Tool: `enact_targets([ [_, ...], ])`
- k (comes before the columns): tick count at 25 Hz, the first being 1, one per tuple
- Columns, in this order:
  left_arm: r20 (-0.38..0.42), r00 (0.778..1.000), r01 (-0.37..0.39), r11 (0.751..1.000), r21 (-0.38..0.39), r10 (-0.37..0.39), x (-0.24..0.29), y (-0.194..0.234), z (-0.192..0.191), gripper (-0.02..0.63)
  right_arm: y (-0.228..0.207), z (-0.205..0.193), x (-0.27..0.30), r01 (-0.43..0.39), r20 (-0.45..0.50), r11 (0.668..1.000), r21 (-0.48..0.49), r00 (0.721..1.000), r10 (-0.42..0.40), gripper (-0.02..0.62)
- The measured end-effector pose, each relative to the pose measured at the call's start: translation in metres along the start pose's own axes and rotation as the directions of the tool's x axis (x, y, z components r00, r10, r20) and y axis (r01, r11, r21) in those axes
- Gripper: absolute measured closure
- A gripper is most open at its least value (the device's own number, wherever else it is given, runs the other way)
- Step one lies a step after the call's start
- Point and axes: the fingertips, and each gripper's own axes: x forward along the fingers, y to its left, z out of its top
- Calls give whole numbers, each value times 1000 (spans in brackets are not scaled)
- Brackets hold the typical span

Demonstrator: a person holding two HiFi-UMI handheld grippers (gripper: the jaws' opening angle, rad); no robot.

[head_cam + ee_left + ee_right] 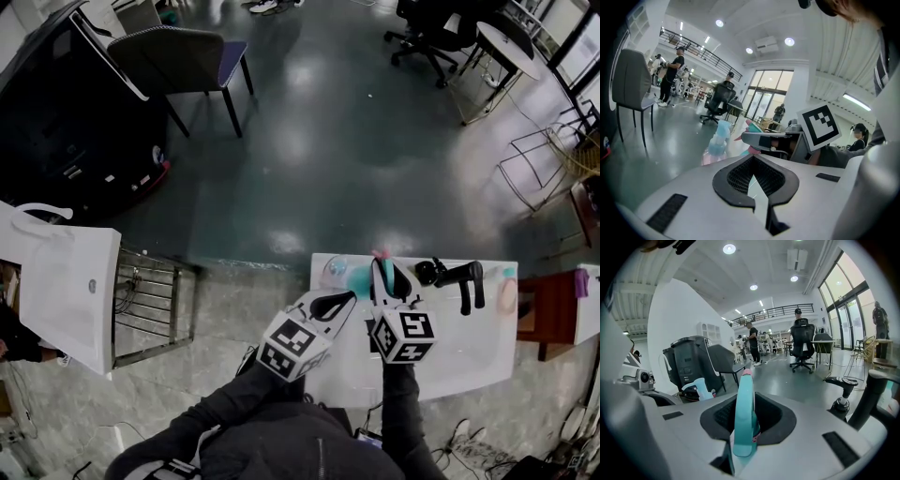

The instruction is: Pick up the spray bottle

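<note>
A teal spray bottle [743,414] with a pink nozzle stands upright at the far edge of the white table [469,361]. My right gripper [386,279] is shut on it, its pads pressing the teal head from both sides. The left gripper view shows the same bottle [751,125] held between those fingers. My left gripper [334,303] hovers just left of the right one, shut with nothing in it [753,183]. The bottle's lower body is hidden behind the jaws.
A clear bottle with a pale blue top [337,272] stands left of the held one. A black handled device [459,277] and a peach object [507,295] lie to the right. A wire rack [155,302], white bag [66,281] and grey chair [183,58] are beyond the table.
</note>
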Motion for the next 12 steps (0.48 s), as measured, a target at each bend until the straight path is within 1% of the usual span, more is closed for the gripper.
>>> enact_targets([
  [12,-16,999,45,999,11,-45,2,-10,-3,600,-4,-1,-15,36,13,999,21,999,-36,529],
])
